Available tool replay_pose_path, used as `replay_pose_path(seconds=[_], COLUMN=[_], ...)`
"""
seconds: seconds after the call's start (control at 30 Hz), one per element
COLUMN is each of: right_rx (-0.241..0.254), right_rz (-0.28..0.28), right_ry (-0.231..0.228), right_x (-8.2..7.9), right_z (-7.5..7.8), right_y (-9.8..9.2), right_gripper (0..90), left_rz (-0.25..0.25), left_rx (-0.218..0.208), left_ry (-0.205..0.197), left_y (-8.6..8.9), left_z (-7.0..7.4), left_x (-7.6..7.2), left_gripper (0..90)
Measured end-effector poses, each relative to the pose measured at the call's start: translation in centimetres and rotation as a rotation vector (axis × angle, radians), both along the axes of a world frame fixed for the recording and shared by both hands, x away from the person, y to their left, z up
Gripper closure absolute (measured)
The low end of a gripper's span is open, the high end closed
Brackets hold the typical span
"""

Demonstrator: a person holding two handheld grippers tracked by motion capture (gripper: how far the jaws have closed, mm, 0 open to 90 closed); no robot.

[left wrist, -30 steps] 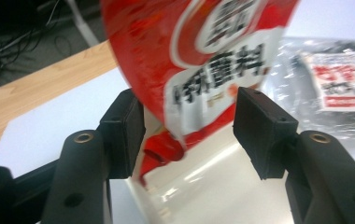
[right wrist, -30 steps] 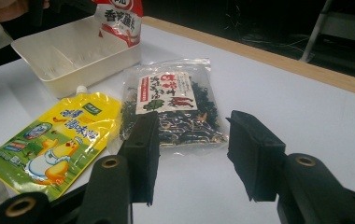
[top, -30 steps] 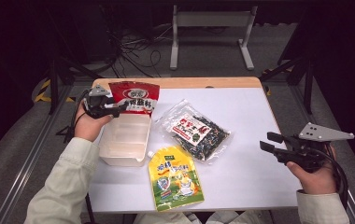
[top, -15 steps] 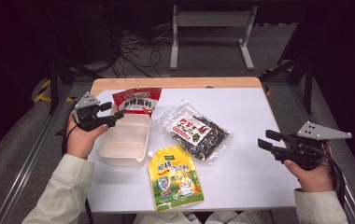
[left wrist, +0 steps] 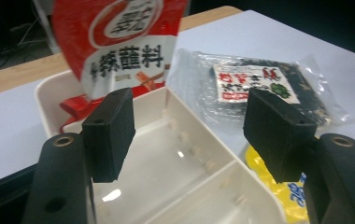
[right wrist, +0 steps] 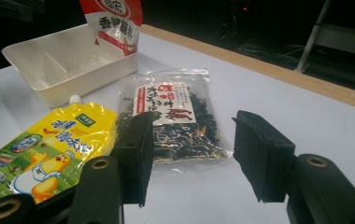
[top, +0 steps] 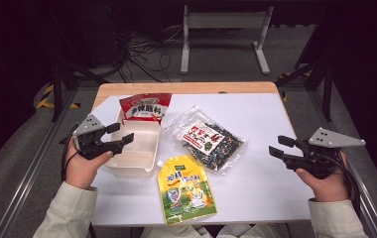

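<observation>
- Left claw (top: 119,135): jaws apart with nothing between them; they've just been opening. It hangs over the near-left part of the white divided tray (top: 144,148), jaws pointing toward the desk's right edge.
- In the left gripper view, the left claw (left wrist: 187,135) frames the tray's (left wrist: 175,154) open compartments, with no pad contact on any wall.
- Red seasoning pouch (top: 146,106): stands in the tray's far end, leaning on the far wall, top sticking out above the rim toward the desk's far edge. Nothing is holding it.
- Right claw (top: 281,148): jaws apart and empty, also just been opening. It hovers at the desk's right edge, jaws pointing toward the middle.
- In the right gripper view, the right claw (right wrist: 192,156) looks along the desk at the clear bag of dark dried seaweed (right wrist: 173,121), well short of it.
- Seaweed bag (top: 209,139): lies flat mid-desk, just right of the tray.
- Yellow spout pouch (top: 184,191): lies flat by the desk's near edge, spout close to the tray's near-right corner.
- White desk (top: 261,114).
</observation>
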State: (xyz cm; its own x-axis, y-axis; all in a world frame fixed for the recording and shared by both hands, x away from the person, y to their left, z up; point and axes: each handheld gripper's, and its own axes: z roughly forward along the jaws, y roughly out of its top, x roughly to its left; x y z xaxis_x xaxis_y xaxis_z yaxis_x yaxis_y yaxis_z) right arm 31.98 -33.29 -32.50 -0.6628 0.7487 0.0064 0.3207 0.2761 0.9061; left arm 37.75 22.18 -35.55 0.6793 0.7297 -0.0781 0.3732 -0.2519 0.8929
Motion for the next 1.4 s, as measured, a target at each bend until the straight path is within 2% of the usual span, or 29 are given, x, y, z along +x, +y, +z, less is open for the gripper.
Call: replay_pose_path(seconds=[0.1,0.27,0.3,0.5,0.57,0.67,0.8,1.13,1.4], right_rx=[0.001,-0.004,-0.002,-0.007,-0.009,-0.013,-0.022,-0.063,-0.066], right_rz=[0.005,0.013,0.017,0.047,0.052,0.054,0.061,0.051,0.031], right_ry=[0.013,0.026,0.028,0.040,0.044,0.049,0.077,0.124,0.149], right_x=[0.4,1.0,1.1,1.9,2.2,2.8,4.2,7.4,9.6], right_z=[-0.1,-0.3,-0.3,-0.6,-0.6,-0.7,-0.9,-1.4,-2.0], right_y=[0.4,1.2,1.5,2.9,3.4,3.8,4.6,5.9,6.9], right_gripper=[46.1,43.7,43.2,43.0,43.0,43.1,43.4,45.3,45.6], left_rz=[-0.030,-0.054,-0.065,-0.091,-0.101,-0.113,-0.128,-0.126,-0.122], left_rx=[-0.016,-0.017,-0.021,-0.003,-0.005,-0.003,0.005,-0.016,-0.006], left_ry=[0.014,0.025,0.038,0.038,0.052,0.056,0.065,0.065,0.057], left_y=[-0.3,-0.4,-0.5,-0.8,-1.1,-1.2,-1.6,-1.6,-1.8], left_z=[0.0,-0.2,-0.3,-0.6,-0.7,-0.9,-1.2,-1.5,-1.7], left_x=[-0.8,-1.5,-1.9,-3.0,-3.6,-3.7,-3.9,-4.0,-4.2], left_gripper=[34.7,34.5,34.5,34.3,34.3,34.4,34.4,34.5,34.6])
